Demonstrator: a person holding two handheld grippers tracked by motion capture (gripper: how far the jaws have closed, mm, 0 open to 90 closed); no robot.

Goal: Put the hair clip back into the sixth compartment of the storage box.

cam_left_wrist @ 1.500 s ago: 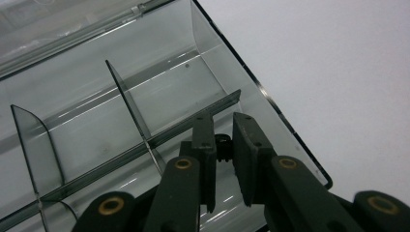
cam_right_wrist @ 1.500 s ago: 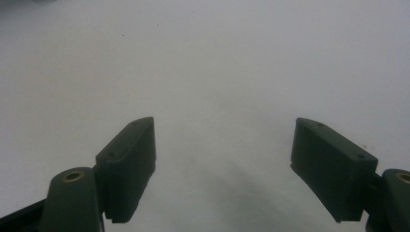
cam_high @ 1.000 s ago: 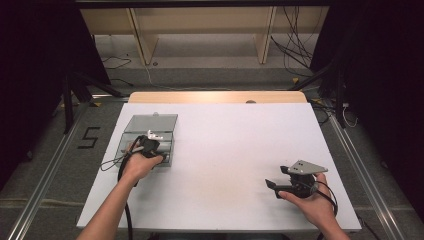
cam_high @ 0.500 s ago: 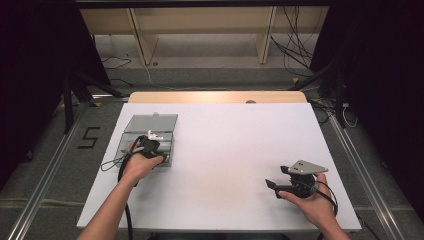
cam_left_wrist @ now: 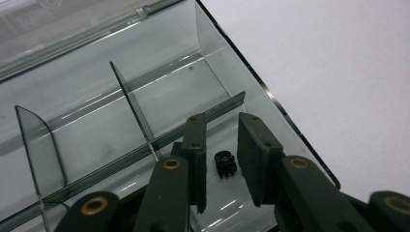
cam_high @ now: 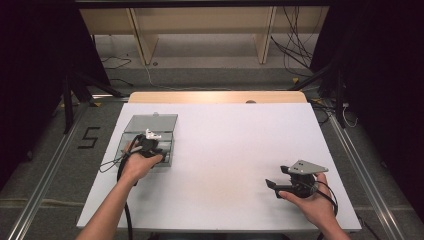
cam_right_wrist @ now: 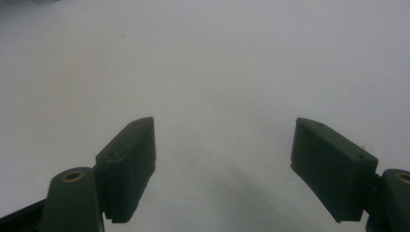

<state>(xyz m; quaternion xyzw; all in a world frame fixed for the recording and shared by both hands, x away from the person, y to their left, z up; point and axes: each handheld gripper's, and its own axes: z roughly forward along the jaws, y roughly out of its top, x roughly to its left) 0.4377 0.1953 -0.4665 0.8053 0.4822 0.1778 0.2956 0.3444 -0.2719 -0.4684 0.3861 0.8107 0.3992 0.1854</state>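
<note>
A clear smoky plastic compartment box (cam_high: pixel 150 124) sits open at the table's left side. My left gripper (cam_high: pixel 150 141) reaches down into it. In the left gripper view its jaws (cam_left_wrist: pixel 222 121) stand a narrow gap apart, open, over the near right compartment of the box (cam_left_wrist: pixel 212 53). A small black part (cam_left_wrist: pixel 225 164) lies on the compartment floor between the jaws, touched by neither. My right gripper (cam_high: pixel 272 186) rests low at the table's front right, pointing left. It is wide open (cam_right_wrist: pixel 225 130) with nothing between the jaws.
The white table (cam_high: pixel 225 135) stretches between the two hands. Thin dividers (cam_left_wrist: pixel 133 104) split the box into compartments. Its lid lies open at the far side. A wooden shelf (cam_high: pixel 200 20) and cables (cam_high: pixel 295 35) lie beyond the table.
</note>
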